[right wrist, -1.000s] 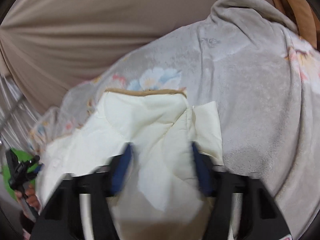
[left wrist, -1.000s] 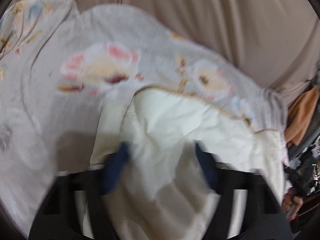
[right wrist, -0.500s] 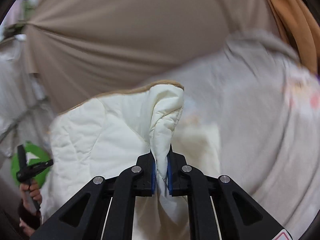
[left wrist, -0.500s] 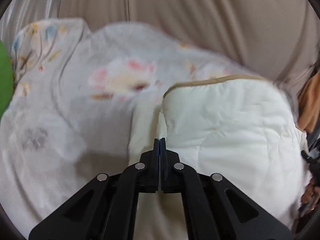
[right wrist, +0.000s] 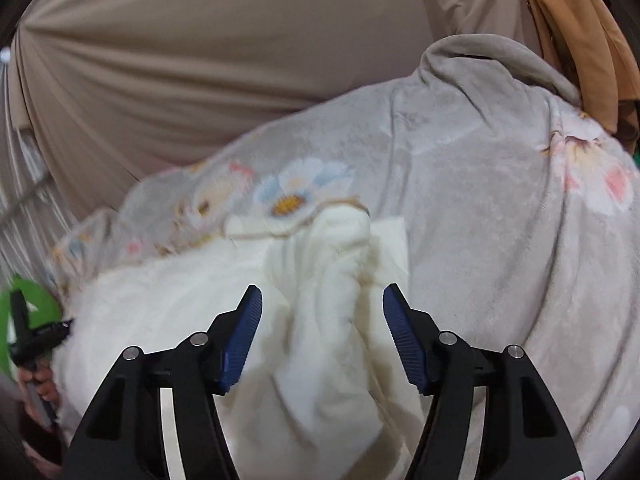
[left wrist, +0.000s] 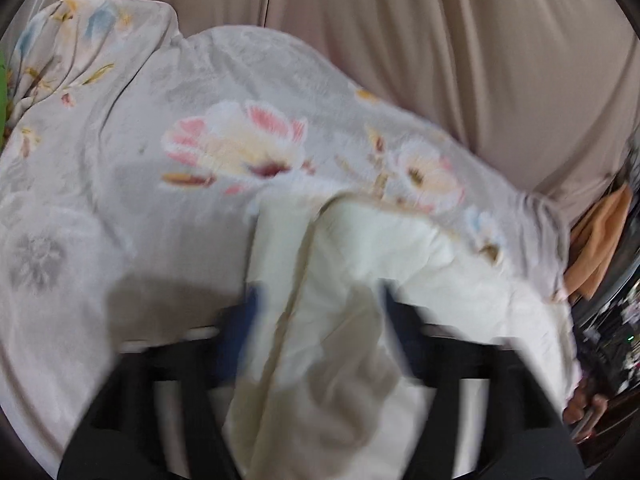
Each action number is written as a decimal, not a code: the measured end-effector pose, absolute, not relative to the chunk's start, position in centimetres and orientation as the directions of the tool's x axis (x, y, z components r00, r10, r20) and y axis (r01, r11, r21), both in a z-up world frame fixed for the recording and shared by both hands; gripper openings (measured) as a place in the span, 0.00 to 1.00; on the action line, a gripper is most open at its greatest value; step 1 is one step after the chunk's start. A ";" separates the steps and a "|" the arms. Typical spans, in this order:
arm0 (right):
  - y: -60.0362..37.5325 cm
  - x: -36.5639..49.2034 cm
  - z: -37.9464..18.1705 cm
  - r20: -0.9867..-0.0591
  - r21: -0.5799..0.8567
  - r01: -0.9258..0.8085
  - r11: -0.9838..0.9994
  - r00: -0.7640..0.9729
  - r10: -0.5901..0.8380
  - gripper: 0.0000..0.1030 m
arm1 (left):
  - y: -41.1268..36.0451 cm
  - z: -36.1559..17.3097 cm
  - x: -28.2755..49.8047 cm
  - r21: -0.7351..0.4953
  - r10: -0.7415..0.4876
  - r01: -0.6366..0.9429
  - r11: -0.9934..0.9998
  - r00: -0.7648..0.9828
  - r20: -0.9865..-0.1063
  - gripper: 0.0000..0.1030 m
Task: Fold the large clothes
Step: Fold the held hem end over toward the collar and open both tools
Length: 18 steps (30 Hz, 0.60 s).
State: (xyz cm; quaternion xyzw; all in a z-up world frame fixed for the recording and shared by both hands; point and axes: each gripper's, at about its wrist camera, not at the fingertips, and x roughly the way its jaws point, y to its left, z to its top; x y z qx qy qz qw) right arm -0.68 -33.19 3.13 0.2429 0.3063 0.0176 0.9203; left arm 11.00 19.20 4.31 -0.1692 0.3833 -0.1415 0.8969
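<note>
A beige curtain (left wrist: 440, 40) fills the upper part of both wrist views, hanging in long folds behind everything else. Below it a grey floral blanket (left wrist: 120, 208) spreads across the middle of each frame, printed with pink, cream and blue flowers; in the right wrist view it rises into a rumpled hump at the upper right (right wrist: 480, 160). An orange cloth (right wrist: 580, 40) hangs at the upper right edge of the right wrist view and shows again at the right edge of the left wrist view.

On the blanket, in the lower centre of both frames, lies the cream quilted garment (left wrist: 360, 300), trimmed with a tan edge along its top. In the right wrist view (right wrist: 200, 300) a bunched ridge of it runs up the middle of the frame.

The left tool (left wrist: 318, 308) is blurred; its jaws are opening and stand wide apart, with the cream fabric lying between the blue pads and not pressed by them. The right tool (right wrist: 322, 312) is sharper; its jaws are also opening, and the ridge of fabric sits in the gap clear of both pads.

At the lower left of the right wrist view a hand (right wrist: 36, 384) grips the other tool's black handle, in front of something green.
</note>
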 end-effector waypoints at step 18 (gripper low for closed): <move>-31.0 5.3 2.3 -0.646 0.298 0.133 0.945 0.757 0.097 0.08 | 14.0 3.9 15.0 -0.202 -0.251 0.149 0.968 0.637 -0.729 0.10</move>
